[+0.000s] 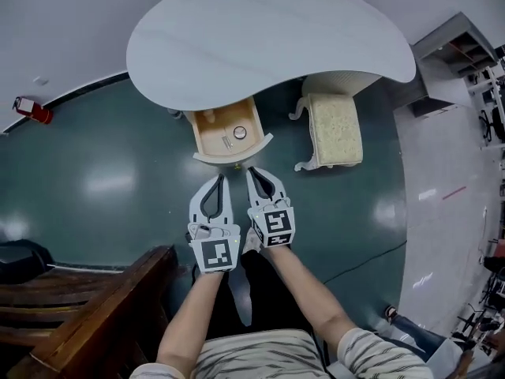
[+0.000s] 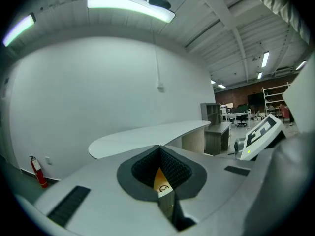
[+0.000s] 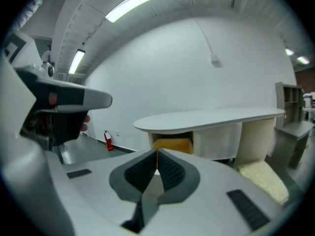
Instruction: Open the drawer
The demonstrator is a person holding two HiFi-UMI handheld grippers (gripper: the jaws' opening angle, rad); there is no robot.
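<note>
The wooden drawer (image 1: 215, 126) stands pulled out from under the white curved table (image 1: 260, 38). Inside it lie a small round object (image 1: 240, 133) and a thin metal piece (image 1: 227, 142). My left gripper (image 1: 221, 179) and right gripper (image 1: 250, 170) hover side by side just in front of the drawer's curved front, both apart from it. Each is shut with nothing between its jaws. In the left gripper view the left gripper (image 2: 160, 148) points at the table (image 2: 147, 134). In the right gripper view the right gripper (image 3: 157, 152) points at the drawer (image 3: 172, 144).
A cream cushioned stool (image 1: 334, 129) stands right of the drawer. A red fire extinguisher (image 1: 33, 110) sits by the wall at far left. Dark wooden furniture (image 1: 87, 306) is at lower left, and a grey shelf unit (image 1: 458, 50) at upper right. A black cable (image 1: 371, 257) crosses the green floor.
</note>
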